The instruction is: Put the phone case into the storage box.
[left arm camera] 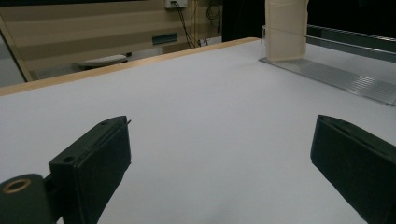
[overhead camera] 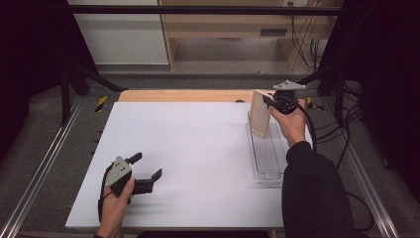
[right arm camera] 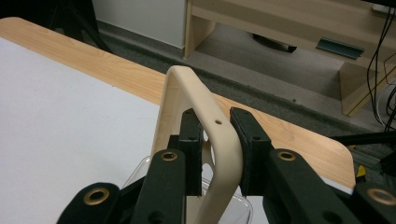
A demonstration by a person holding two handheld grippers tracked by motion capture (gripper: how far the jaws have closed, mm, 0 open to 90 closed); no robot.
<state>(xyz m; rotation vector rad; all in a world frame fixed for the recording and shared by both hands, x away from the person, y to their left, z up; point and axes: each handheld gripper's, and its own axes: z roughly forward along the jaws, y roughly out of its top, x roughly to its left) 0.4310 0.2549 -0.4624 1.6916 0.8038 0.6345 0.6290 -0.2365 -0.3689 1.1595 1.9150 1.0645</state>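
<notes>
Setting the bent wooden piece (overhead camera: 259, 118) upright in the clear tray (overhead camera: 267, 163).
My right claw (right arm camera: 215, 154) pinches its top; I'll lower straight down. Left claw (overhead camera: 146, 166) idles spread near the desk's front-left corner.

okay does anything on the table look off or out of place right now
Nothing spilled or broken. The one unusual thing: the beige bent wooden piece stands on end at the far end of the clear tray, only because the right claw pinches one wall of it. The left claw rests open on the white table.
</notes>
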